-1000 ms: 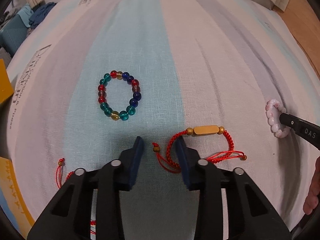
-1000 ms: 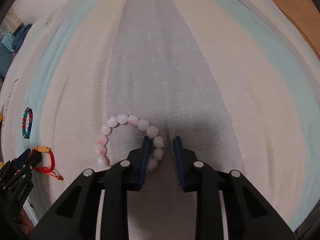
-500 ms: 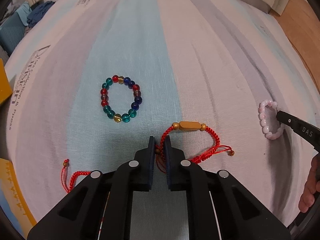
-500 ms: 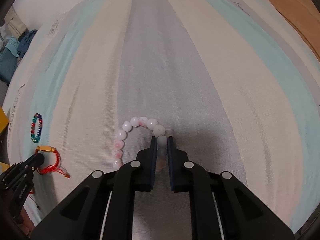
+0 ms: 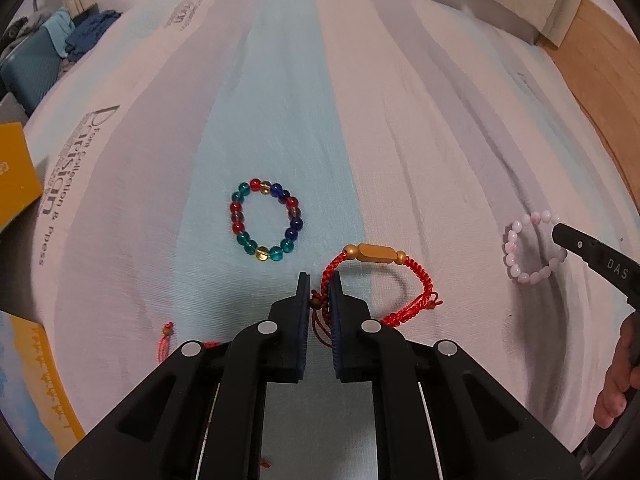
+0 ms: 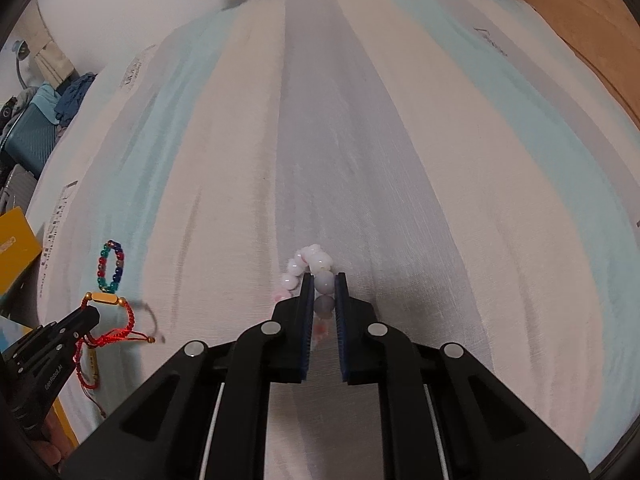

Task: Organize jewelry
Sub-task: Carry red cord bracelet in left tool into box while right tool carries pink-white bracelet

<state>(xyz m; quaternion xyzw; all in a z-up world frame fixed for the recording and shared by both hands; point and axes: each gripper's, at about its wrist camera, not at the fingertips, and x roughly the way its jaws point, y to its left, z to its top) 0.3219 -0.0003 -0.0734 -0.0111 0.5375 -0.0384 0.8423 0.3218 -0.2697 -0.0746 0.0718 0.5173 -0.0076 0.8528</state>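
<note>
Pinching just the thin cord of the red string bracelet [image 5: 384, 276], the left gripper [image 5: 319, 292] could let it slip (the gold bar hangs at 1 o'clock). At 3 o'clock, the right gripper [image 6: 323, 292] squeezes the pink bead bracelet [image 6: 310, 270]; round beads roll out easily.

A second red cord [image 5: 164, 340] near the striped cloth's [image 5: 400, 120] near edge disappears under the left gripper [image 5: 319, 288] — only a small bead and a blurred strand show. The red braided bracelet's [image 5: 416, 276] pinched end is hidden between the closed pads. On the right wrist view the pink bead bracelet [image 6: 308, 268] is smeared, its lower beads hidden behind the right gripper [image 6: 324, 292]. The yellow box [image 5: 12, 176] is cut by the left edge — its print too small to read.
</note>
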